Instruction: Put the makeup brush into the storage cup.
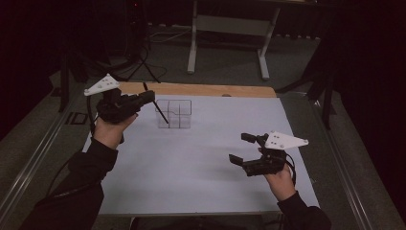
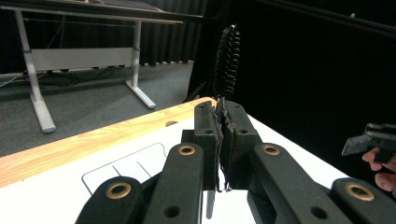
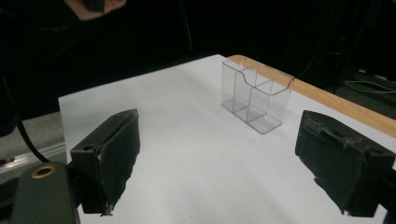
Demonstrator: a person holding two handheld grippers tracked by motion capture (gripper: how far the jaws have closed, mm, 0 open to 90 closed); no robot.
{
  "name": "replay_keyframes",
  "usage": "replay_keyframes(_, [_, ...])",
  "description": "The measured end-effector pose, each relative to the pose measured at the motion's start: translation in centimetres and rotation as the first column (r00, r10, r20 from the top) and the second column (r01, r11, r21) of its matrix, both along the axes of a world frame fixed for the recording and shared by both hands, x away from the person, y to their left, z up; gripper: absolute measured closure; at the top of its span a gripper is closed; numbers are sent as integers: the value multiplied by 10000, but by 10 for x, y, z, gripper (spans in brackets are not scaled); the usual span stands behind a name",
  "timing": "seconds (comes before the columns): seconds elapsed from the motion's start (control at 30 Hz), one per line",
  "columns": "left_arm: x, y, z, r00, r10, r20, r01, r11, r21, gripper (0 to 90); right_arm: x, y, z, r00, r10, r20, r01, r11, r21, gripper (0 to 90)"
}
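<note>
Nearest me, right hand-held gripper point(image 1: 242, 149) hangs low over the white counter point(image 1: 201, 163), jaws spread wide, nothing between them. Left hand-held gripper point(image 1: 149, 95) is raised, jaws clamped on a thin black bristle brush point(image 2: 227, 60); its handle end slants down beside the clear divided box point(image 1: 174, 113), which sits just ahead of that gripper and well beyond my right one.

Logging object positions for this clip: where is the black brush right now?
The black brush is clamped in the left gripper, at the high view's upper left, raised beside the clear divided box.
</note>
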State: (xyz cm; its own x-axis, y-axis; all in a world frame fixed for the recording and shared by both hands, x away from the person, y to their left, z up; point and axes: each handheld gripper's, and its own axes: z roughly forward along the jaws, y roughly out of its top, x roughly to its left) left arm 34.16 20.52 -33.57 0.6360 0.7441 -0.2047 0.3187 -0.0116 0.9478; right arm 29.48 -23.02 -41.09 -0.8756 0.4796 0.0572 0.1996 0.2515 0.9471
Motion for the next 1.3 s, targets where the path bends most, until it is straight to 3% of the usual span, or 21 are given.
replay_keyframes(0.17, [7, 4, 6, 9996, 216, 168, -217, 9997, 59, 865, 2, -1, -3, 10000, -54, -71, 57, 9987, 515, 143])
replay_keyframes(0.57, [31, 5, 18, 9972, 604, 444, -614, 9979, 217, 865, 5, -3, -6, 9999, -97, -101, 100, 9994, 329, 142])
replay_keyframes(0.83, [46, 1, 26, 9943, 850, 641, -877, 9953, 405, 865, 5, -4, -6, 9999, -32, -124, 38, 9990, 446, 140])
replay_keyframes(1.2, [65, 2, 21, 9900, 1232, 685, -1279, 9894, 685, 864, 5, -3, -7, 9999, 19, -150, -12, 9989, 459, 140])
replay_keyframes(1.27, [68, 2, 19, 9882, 1357, 710, -1411, 9870, 772, 864, 5, -2, -8, 9998, 39, -189, -30, 9990, 449, 140])
replay_keyframes(1.3, [71, 0, 17, 9851, 1511, 827, -1595, 9814, 1068, 864, 5, -2, -8, 9998, 58, -197, -48, 9988, 478, 140])
